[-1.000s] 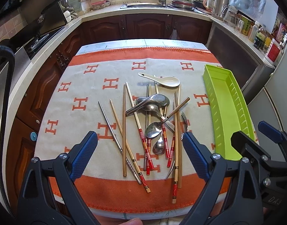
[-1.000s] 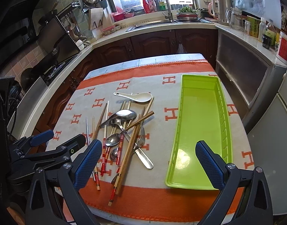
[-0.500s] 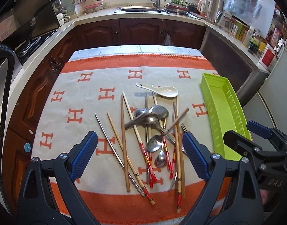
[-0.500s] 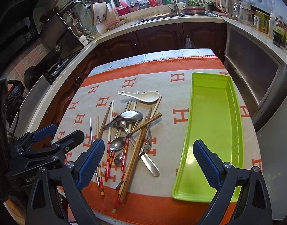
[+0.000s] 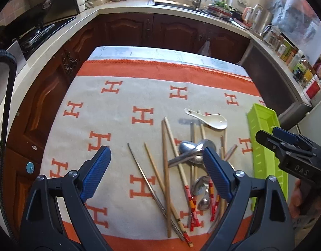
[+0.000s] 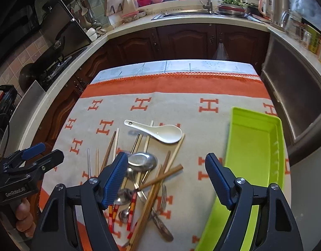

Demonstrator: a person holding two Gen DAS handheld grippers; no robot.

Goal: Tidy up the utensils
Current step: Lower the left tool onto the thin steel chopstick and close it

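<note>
A loose pile of utensils lies on the orange-and-cream cloth: wooden and red-banded chopsticks (image 5: 165,179), metal spoons (image 6: 141,161), a fork (image 6: 163,194) and a white ceramic spoon (image 6: 160,132) at the far end. To the right of the pile lies an empty lime-green tray (image 6: 254,156). My left gripper (image 5: 156,175) hangs open above the left half of the pile, over plain chopsticks. Over the pile's right half, my right gripper (image 6: 166,181) has its jaws closing. Crossed chopsticks and the fork lie below the gap, and the pads touch nothing.
The cloth (image 5: 122,96) covers a small table amid dark wood cabinets. A stove stands at the left, a sink and kettle on the counter (image 6: 202,21) behind, jars at the right. A hand (image 6: 22,215) holds the left gripper's handle.
Both grippers have moved forward over the table, so the pile now lies between their fingers. The right jaws have narrowed. The utensils and the tray have not moved.
</note>
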